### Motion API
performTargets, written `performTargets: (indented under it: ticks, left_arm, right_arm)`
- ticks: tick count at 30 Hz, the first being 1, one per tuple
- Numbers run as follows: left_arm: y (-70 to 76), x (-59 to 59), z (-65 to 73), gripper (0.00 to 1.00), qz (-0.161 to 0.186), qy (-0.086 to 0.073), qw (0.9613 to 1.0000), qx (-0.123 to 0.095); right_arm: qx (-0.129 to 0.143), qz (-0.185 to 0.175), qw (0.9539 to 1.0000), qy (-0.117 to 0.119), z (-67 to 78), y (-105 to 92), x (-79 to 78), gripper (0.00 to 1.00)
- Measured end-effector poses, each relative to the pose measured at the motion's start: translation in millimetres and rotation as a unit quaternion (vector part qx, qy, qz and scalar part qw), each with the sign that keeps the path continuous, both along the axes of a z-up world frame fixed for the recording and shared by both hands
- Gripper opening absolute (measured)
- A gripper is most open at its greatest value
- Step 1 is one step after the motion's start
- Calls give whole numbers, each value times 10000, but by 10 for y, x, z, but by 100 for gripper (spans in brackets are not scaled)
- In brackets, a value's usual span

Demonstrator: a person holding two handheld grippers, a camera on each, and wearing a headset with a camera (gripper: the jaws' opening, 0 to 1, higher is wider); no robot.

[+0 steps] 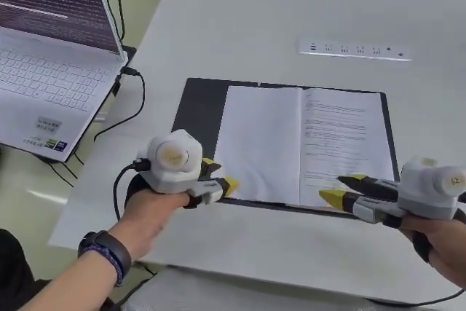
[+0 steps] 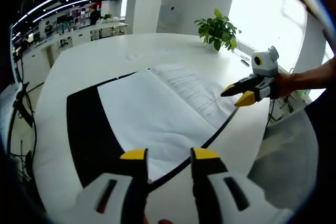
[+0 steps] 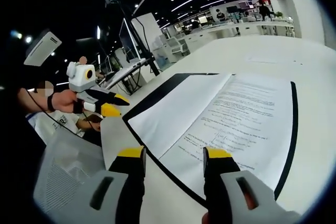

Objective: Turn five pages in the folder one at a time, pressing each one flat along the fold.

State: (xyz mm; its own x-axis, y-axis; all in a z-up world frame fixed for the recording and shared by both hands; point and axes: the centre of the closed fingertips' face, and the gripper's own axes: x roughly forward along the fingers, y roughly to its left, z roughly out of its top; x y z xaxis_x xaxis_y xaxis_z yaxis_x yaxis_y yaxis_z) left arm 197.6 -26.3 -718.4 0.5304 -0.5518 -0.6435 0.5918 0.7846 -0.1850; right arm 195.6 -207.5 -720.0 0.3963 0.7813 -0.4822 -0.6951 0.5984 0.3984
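Left gripper (image 1: pixel 218 177): jaws parted with a clear gap, gripping nothing. The hand holding it wears a dark wristband (image 1: pixel 108 250). Its 2 yellow tips sit at the near left corner of the folder (image 1: pixel 198 111). In the left gripper view the folder's black near edge runs just ahead of the tips and passes across the gap between them. Cannot tell whether the tips touch the paper.

Right gripper (image 1: pixel 342 188): jaws also apart and gripping nothing. Tips point toward the left gripper, low over the folder's near edge on its right half. In the right gripper view that edge passes between the 2 tips, with lines of text directly ahead.

The folder lies open and flat on the white table (image 1: pixel 255 12), between and beyond the 2 grippers. Ahead of the left gripper is the blank page (image 1: pixel 262 143), with a wide strip of black cover showing on its outer side. Ahead of the right gripper is the printed page (image 1: pixel 342 132). The fold (image 1: pixel 300 143) runs away from the grippers, closer to the right one.

Past the folder's far edge, beyond the right gripper, a white power strip (image 1: pixel 354 50) lies on the table. Far out on the left gripper's outer side stands an open laptop (image 1: pixel 51 71), screen lit. In the left gripper view a potted plant (image 2: pixel 218 27) stands at the table's far end.
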Motion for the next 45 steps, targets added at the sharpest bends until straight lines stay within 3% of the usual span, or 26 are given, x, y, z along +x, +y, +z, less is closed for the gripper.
performTargets:
  ticks: [13, 24, 32, 45]
  left_arm:
    - [93, -32, 370, 41, -4, -372, 9993, 38]
    - [141, -152, 662, 51, 185, -557, 9983, -46]
    - [153, -248, 711, 61, 410, -533, 9976, -188]
    - [196, -315, 725, 71, 614, -543, 9966, -52]
  right_arm:
    - [-17, -495, 9982, -342, 350, -365, -19, 53]
    - [-238, -733, 9956, -532, 516, -624, -96, 63]
    - [-180, -932, 9941, -523, 555, -738, -158, 67]
    - [-214, -837, 9954, -407, 489, -794, -295, 74]
